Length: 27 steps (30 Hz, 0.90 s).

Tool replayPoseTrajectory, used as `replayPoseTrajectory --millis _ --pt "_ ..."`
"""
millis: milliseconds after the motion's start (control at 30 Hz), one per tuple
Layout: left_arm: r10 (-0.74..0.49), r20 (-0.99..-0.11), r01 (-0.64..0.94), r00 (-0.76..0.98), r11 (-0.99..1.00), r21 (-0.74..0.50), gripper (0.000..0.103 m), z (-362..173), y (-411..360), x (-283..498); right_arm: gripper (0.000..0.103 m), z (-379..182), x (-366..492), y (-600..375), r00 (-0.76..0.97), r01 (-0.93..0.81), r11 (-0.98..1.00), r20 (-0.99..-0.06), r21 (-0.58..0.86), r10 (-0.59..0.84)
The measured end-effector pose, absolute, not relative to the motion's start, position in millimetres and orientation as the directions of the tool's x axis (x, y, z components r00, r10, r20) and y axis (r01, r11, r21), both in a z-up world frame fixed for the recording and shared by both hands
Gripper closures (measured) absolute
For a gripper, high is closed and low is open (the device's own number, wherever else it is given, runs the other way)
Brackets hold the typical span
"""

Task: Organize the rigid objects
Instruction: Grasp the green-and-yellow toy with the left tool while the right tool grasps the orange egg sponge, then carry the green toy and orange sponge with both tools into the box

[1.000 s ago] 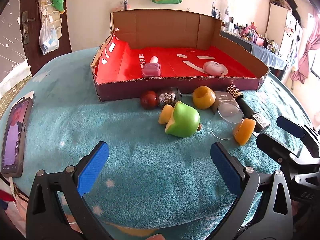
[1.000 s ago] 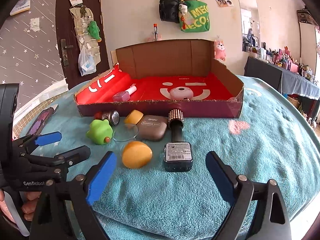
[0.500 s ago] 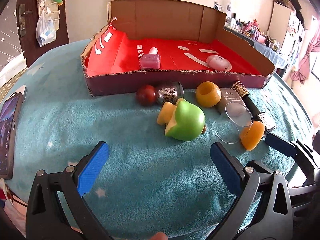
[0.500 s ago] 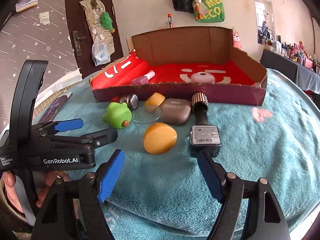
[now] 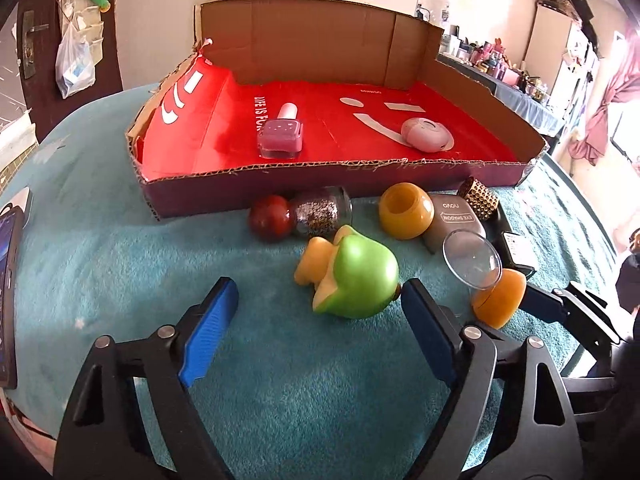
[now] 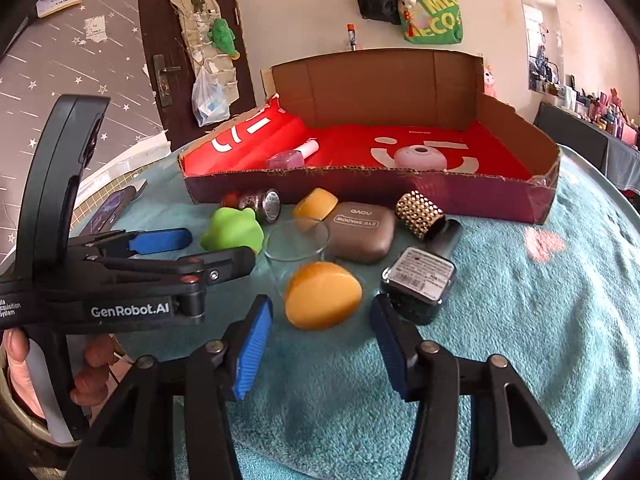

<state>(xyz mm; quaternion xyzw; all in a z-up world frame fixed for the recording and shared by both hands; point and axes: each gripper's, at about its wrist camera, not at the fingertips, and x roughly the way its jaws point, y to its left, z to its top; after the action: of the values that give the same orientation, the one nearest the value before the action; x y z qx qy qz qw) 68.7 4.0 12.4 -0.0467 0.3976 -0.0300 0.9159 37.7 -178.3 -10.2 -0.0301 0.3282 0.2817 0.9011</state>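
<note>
While the left wrist view looks down into the cardboard box (image 5: 472,80) and shows a pink nail polish bottle (image 5: 280,138) and a pale pink round case (image 5: 426,139) lying on its red floor, the right wrist view shows both only partly over the front wall. Only the right view shows the left tool (image 6: 192,246) from the side, printed "GenRobot.AI", with a person's fingers (image 6: 16,368) on its grip.

A teal fleece cover (image 5: 120,264) spreads over the round bench; a dark door (image 6: 168,20) and a green bag (image 6: 438,12) hang behind.

In front of the box lie a green toy (image 5: 360,278), a glitter bottle (image 5: 320,212), a taupe case (image 6: 360,236) reading "EYE SHADOW", a clear cup (image 6: 298,242) with an orange lid (image 6: 322,294) and a dark bottle (image 6: 420,276).

The left tool (image 5: 318,312) stands wide, the toy just ahead of its tips. The right tool (image 6: 322,340) is wide too, just short of the orange lid.
</note>
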Motion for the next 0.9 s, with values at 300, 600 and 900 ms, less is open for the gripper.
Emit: replayPoseTrajectory --millis 300,600,900 --pt "-0.141 -0.723 0.056 0.676 0.989 -0.14 0.044 14.2 -0.7 79.6 0.062 -9.8 47.2 -171.8 0.61 -0.545 0.825 -0.606 0.146 0.51" --pt "-0.158 -0.716 0.076 0.68 0.986 -0.145 0.05 16.3 -0.3 73.2 0.07 -8.5 43.3 -171.0 0.6 -0.557 0.816 -0.606 0.153 0.523" --pt "-0.152 -0.685 0.073 0.713 0.987 -0.142 0.05 30.9 3.9 60.7 0.07 9.3 33.4 -175.2 0.605 -0.575 0.8 -0.568 0.173 0.557"
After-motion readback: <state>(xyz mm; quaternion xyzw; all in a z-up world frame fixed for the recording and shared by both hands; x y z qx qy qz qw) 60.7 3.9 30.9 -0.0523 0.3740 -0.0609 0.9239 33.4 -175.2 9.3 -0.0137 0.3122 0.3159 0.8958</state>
